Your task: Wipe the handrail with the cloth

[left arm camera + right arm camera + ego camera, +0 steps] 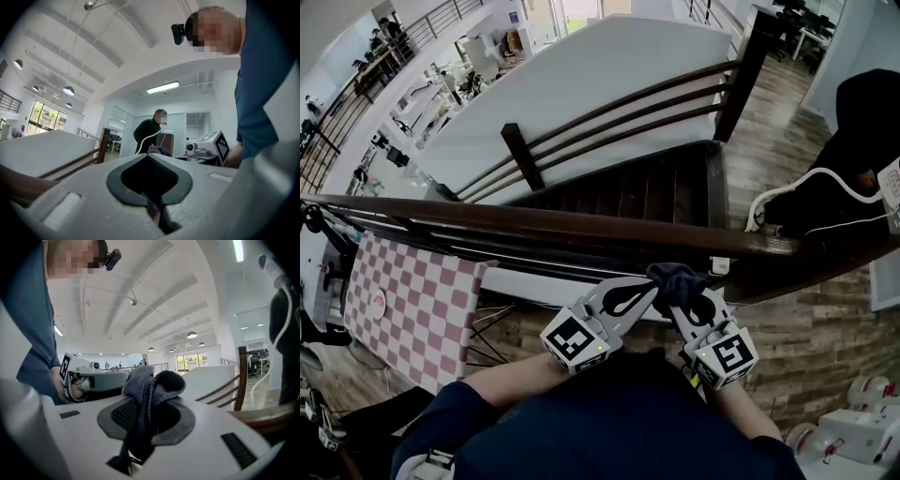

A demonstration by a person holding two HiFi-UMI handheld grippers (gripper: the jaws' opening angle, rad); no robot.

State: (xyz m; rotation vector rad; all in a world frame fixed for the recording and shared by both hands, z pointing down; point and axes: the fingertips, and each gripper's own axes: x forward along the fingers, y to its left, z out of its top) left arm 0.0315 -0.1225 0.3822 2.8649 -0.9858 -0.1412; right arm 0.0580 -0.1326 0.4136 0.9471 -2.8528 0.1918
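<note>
The dark wooden handrail point(534, 220) crosses the head view from left to right. Just below it, near the middle, my two grippers meet tip to tip. My right gripper point(677, 298) is shut on a dark blue-grey cloth point(675, 277), which bunches up above its jaws. The right gripper view shows the cloth point(152, 380) draped over the closed jaws, with the handrail point(265, 414) at the lower right. My left gripper point(647, 291) is shut, and its tip rests against the cloth point(159, 150). I see nothing held between its jaws.
A staircase point(628, 187) with its own railing drops away beyond the handrail. At the left hangs a pink checkered sheet point(412, 300). On the right stands a person in black point(862, 141) with a white cable point(825, 178). White machines point(853, 431) sit at the lower right.
</note>
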